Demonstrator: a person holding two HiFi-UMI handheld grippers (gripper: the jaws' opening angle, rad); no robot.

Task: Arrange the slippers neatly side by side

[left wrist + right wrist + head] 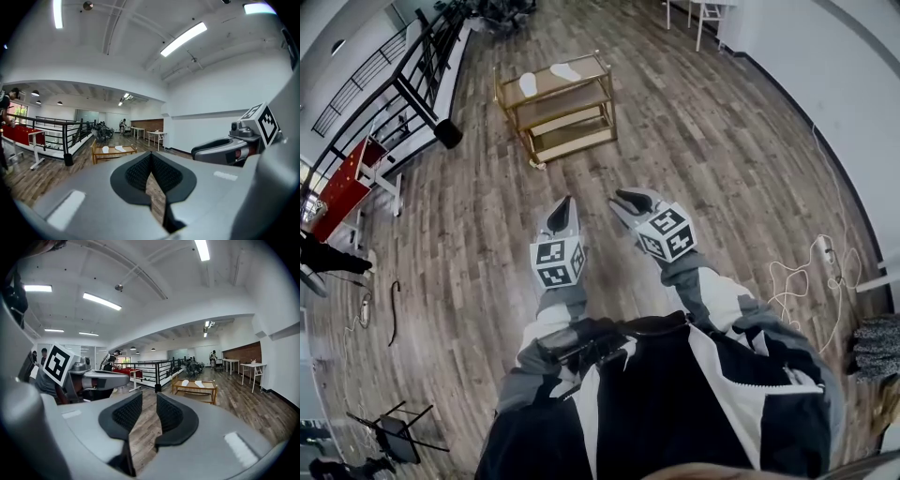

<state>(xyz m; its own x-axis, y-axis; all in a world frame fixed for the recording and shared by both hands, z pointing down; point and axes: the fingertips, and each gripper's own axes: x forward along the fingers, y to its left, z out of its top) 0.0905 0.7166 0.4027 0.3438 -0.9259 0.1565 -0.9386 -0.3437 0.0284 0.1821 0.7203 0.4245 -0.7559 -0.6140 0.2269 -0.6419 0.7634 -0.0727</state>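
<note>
Looks along the right claw, jaws parted with only wooden floor showing between the ribbed black pads. Catches the left claw just to the left, pointing the same way. Finds, well beyond, a low wooden worktop carrying two white slippers lying slightly apart, near a black railing.

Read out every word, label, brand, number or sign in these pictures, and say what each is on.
No readable text anywhere.
Black-and-white square-marker cube on the left tongs: pattern only, no letters.
Matching cube on the right tongs: pattern only.
Two white slippers on the gold-framed wooden shelf: too small to show any print.
</note>
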